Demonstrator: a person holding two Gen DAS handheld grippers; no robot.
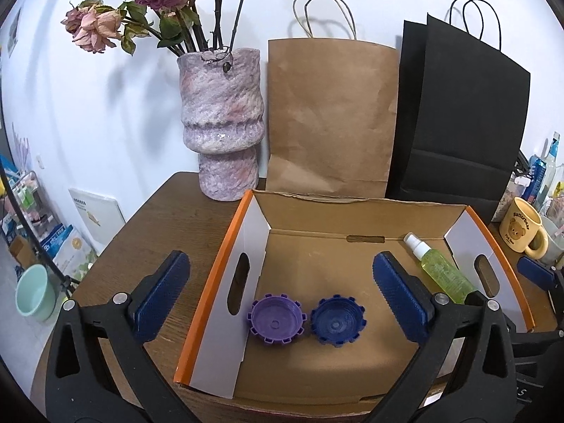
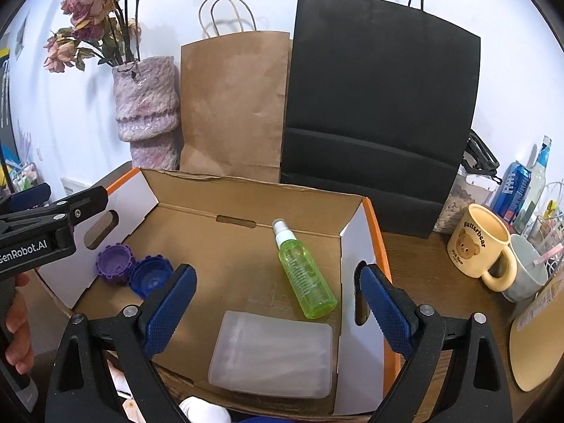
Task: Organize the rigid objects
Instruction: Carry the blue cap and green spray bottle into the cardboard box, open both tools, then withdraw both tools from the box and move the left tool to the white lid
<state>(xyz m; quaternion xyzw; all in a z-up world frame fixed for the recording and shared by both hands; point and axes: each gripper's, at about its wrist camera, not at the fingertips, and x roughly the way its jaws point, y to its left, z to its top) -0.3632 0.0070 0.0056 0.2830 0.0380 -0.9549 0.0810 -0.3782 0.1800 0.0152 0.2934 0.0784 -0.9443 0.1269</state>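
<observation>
Inside the open cardboard box with orange-edged white side walls (image 2: 356,246) on the brown wooden bench (image 1: 155,218), four items already lie: a purple toothed plastic cap (image 1: 276,320) and a dark blue toothed plastic cap (image 1: 337,324) touching at 9 o'clock, a green clear-plastic spray bottle (image 2: 305,278) at 2 o'clock, a frosted flat plastic pouch (image 2: 273,352) at 5 o'clock. Left tongs (image 1: 278,290) and right tongs (image 2: 278,312) both stand wide open, empty. Judged largely done; a cream bear-print mug (image 2: 479,246) outside at 3 o'clock may remain. Box centre is bare, giving withdrawal room; side walls flank each tong closely.
</observation>
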